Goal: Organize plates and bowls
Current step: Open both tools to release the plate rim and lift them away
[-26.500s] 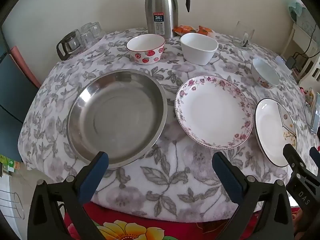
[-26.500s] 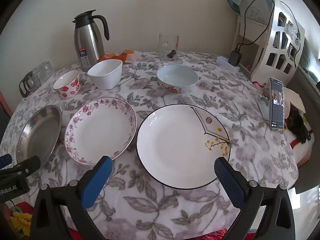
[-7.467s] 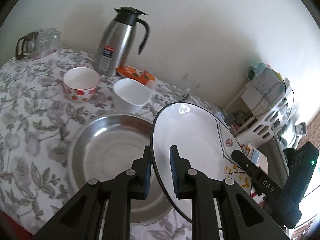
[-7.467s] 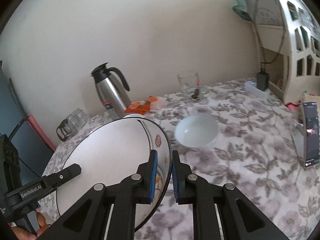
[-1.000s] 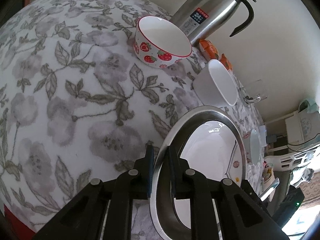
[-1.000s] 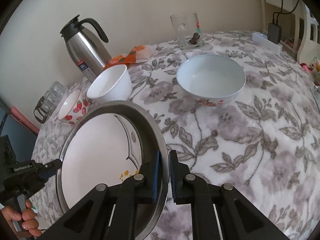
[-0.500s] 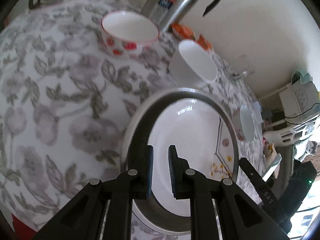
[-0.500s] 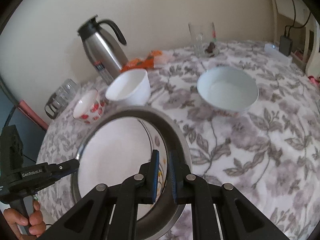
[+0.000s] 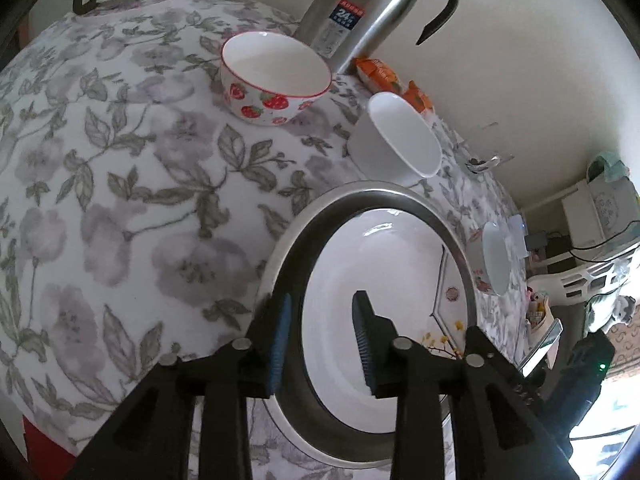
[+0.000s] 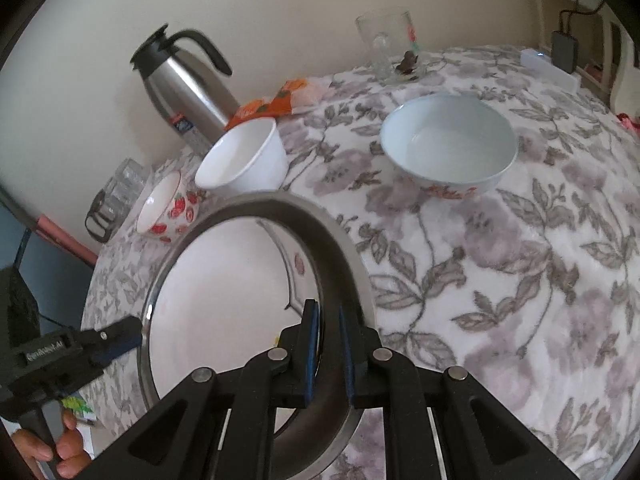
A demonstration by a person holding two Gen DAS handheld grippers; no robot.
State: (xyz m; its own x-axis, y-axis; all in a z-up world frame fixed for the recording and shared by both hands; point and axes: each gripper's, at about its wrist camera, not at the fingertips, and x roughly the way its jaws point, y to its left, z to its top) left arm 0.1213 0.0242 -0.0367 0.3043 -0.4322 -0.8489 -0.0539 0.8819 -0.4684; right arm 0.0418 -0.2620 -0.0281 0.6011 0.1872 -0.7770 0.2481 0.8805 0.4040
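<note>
Inside steel basin (image 9: 404,200), white plate (image 9: 384,276)

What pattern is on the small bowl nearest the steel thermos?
Red strawberries on white, with a red rim: the strawberry bowl, clearest in the left wrist view.

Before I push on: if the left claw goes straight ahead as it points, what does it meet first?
Most likely the white plate lying in the steel pan. The left claw is opening, with only plate between its fingers; depth is uncertain.

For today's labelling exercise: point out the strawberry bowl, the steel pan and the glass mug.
strawberry bowl (image 9: 276,68): left wrist view, inner wall.
steel pan (image 10: 340,256): right wrist view, sloping inner rim.
glass mug (image 10: 384,46): right wrist view, side wall.
</note>
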